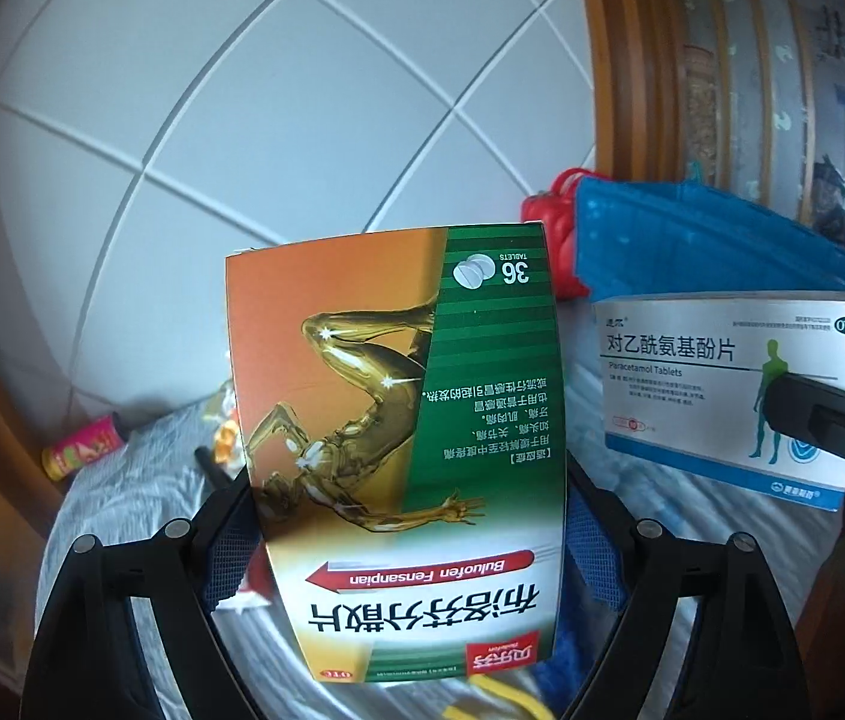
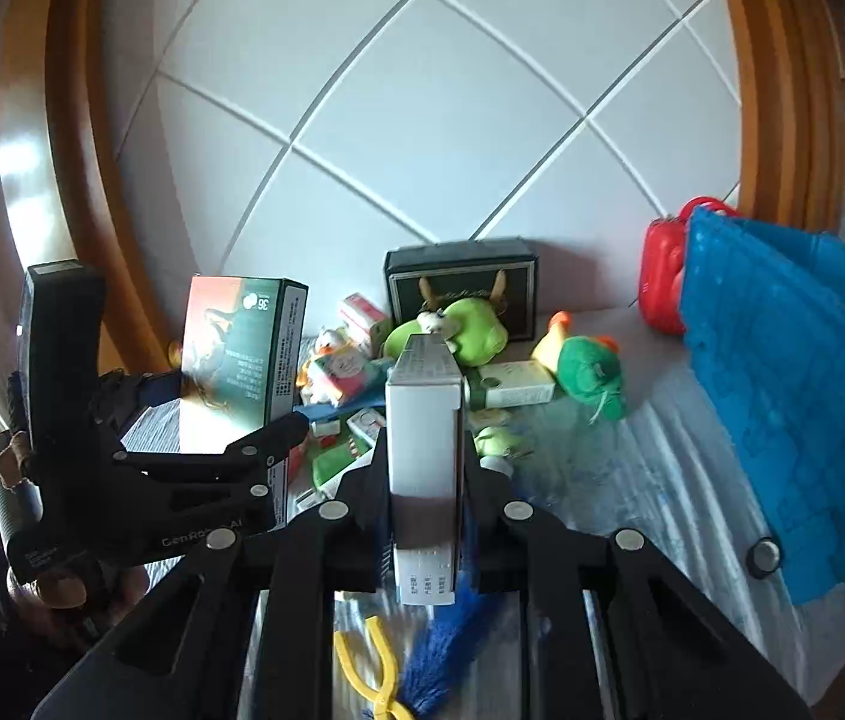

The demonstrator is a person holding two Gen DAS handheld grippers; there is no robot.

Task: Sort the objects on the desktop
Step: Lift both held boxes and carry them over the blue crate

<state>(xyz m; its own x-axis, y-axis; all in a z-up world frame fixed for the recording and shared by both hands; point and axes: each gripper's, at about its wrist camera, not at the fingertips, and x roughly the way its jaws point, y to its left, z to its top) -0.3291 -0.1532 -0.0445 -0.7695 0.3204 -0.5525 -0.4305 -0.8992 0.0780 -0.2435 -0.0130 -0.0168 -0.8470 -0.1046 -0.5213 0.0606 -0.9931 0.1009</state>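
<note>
The orange-and-green medicine box [image 1: 404,456] is held up off the clutter, gripped across its width by the left claw [image 1: 416,534], whose jaws stand wide because the box is wide; its long axis runs forward, away from the hand, with the printing upside down to the left wrist camera. Beside it, towards the person's right, the white paracetamol box [image 1: 734,396] is also in the air, pinched across its thin side by the right claw [image 2: 425,504], jaws nearly together, its long axis likewise pointing forward. The two boxes sit near each other but apart, side by side, each already in its own claw, so neither hand needs to reach for anything. What matters next, I judge, is where each box goes: the blue basket [image 2: 782,396] lies to the right, closer to the right claw, with a red case [image 2: 662,276] tucked behind it. Below and ahead on the tabletop [image 2: 632,480] lie green plush toys [image 2: 590,378], small packets and a dark box [image 2: 461,288] against the tiled wall [image 2: 422,120].
</note>
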